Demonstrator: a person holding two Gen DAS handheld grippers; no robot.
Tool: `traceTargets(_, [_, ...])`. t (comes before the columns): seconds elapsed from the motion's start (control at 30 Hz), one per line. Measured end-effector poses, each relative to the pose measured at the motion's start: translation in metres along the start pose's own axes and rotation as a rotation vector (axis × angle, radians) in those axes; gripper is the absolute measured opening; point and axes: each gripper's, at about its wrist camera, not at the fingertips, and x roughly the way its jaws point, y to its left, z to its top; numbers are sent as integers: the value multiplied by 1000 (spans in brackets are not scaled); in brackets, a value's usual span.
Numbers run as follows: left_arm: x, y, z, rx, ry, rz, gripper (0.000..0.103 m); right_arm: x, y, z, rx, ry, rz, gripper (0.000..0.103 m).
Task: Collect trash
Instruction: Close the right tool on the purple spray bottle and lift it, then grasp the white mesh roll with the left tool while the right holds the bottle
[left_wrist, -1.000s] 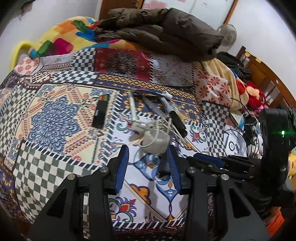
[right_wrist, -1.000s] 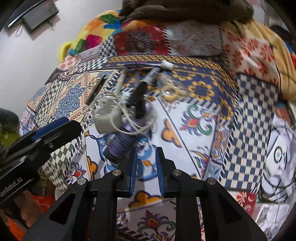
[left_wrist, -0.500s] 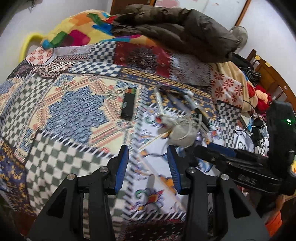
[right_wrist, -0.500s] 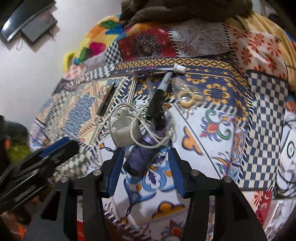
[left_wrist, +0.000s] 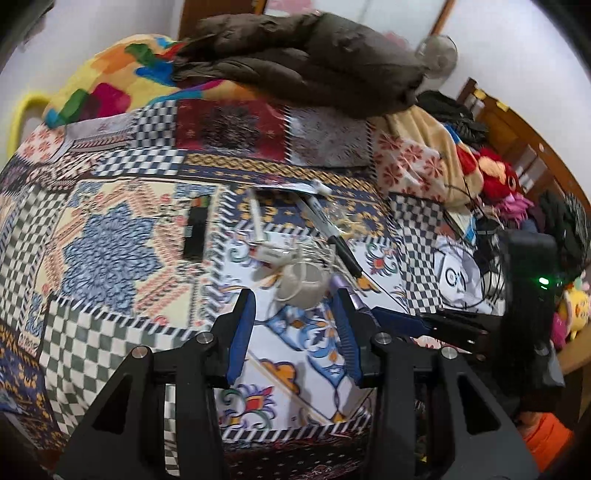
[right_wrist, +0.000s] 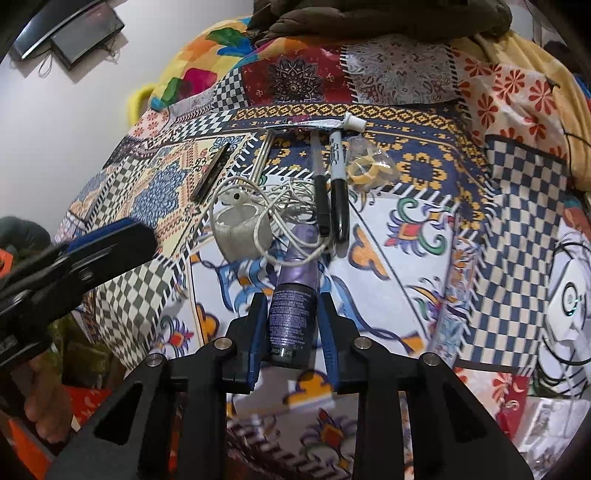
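A pile of trash lies on the patterned bedspread (right_wrist: 417, 236). In the right wrist view my right gripper (right_wrist: 291, 306) has both blue pads around a purple tube (right_wrist: 295, 295) and grips its lower end. Beyond it lie a white spool wrapped in cord (right_wrist: 240, 232), two black markers (right_wrist: 338, 192), a clear wrapper with a yellow ring (right_wrist: 369, 168) and a flat toothpaste tube (right_wrist: 325, 123). My left gripper (left_wrist: 295, 325) is open and empty, just short of the spool (left_wrist: 303, 284). The right gripper's finger (left_wrist: 406, 323) enters from the right.
A black lighter (left_wrist: 195, 229) lies left of the pile. A brown jacket (left_wrist: 306, 62) is heaped at the far side of the bed. Plush toys and cables (left_wrist: 491, 184) crowd the right side. The bed's near edge is just below both grippers.
My right gripper opened, moved forward and closed its pads around the purple tube. My left gripper swung left, then came back toward the pile, staying open.
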Motion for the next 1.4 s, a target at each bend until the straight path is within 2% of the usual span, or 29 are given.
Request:
traceTargets(0.13, [6, -9, -7, 18, 33, 0, 42, -13, -5, -8, -18, -2, 1, 25])
traceTargets(0.3, [10, -17, -20, 15, 56, -106, 42, -19, -14, -15, -7, 3, 16, 24])
traceTargets(0.37, [14, -24, -19, 32, 48, -125, 39, -18, -18, -17, 3, 6, 21, 24])
traceTargets(0.47, [28, -30, -13, 27, 62, -111, 31, -17, -24, -21, 22, 14, 31, 24])
traceTargets(0.6, [38, -23, -9, -2, 57, -65, 31, -17, -28, -23, 30, 16, 40, 24])
traceTargets(0.7, [38, -16, -9, -1, 37, 7, 31, -17, -29, -22, 26, 16, 47, 24])
traceTargets(0.87, [40, -9, -8, 22, 23, 40, 31, -15, -32, -24, 29, 20, 57, 24])
traceTargets(0.93, [39, -6, -8, 36, 24, 36, 31, -14, -32, -25, 32, 24, 63, 24])
traceTargets(1.07, [33, 2, -6, 19, 8, -20, 31, -13, -33, -25, 38, 28, 69, 24])
traceTargets(1.23, [31, 7, -2, 35, -6, 13, 31, -12, -33, -24, 32, 25, 68, 24])
traceTargets(1.27, [31, 10, -1, 25, -10, 10, 27, -12, -33, -24, 29, 24, 66, 24])
traceTargets(1.3, [31, 15, 0, 4, -12, -21, 21, -11, -33, -23, 27, 24, 64, 24])
traceTargets(1.33, [32, 20, 1, -23, -11, -57, 19, -11, -32, -23, 26, 23, 63, 24])
traceTargets(1.4, [34, 22, 2, -36, -2, -50, 14, -11, -33, -23, 26, 22, 64, 24])
